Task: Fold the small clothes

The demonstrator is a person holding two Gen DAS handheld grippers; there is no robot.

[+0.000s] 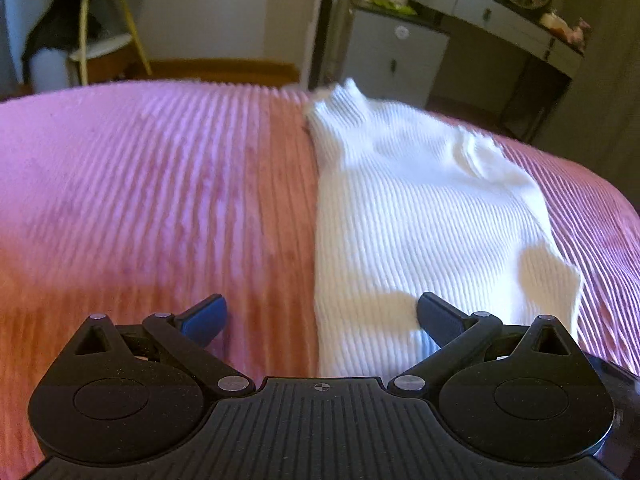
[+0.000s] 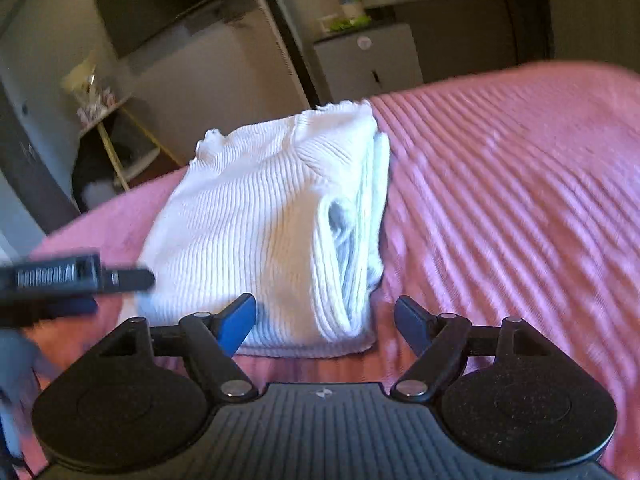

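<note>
Right wrist view: white ribbed knit garment [image 2: 256, 220], folded near the bed [image 2: 500, 184] far edge, is judged soft, light, best pinched at its layered near hem; right gripper [image 2: 325, 322] and left gripper [image 1: 322, 320] are seen spread, empty.

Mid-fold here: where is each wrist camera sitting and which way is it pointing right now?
Left wrist: low over the pink bedspread, facing the cabinet; open left gripper straddles the white knit garment edge.
Right wrist: low at the garment's near end, facing its folded layers; open right gripper, left gripper at left.
Shared: garment, bedspread, cabinet.
</note>
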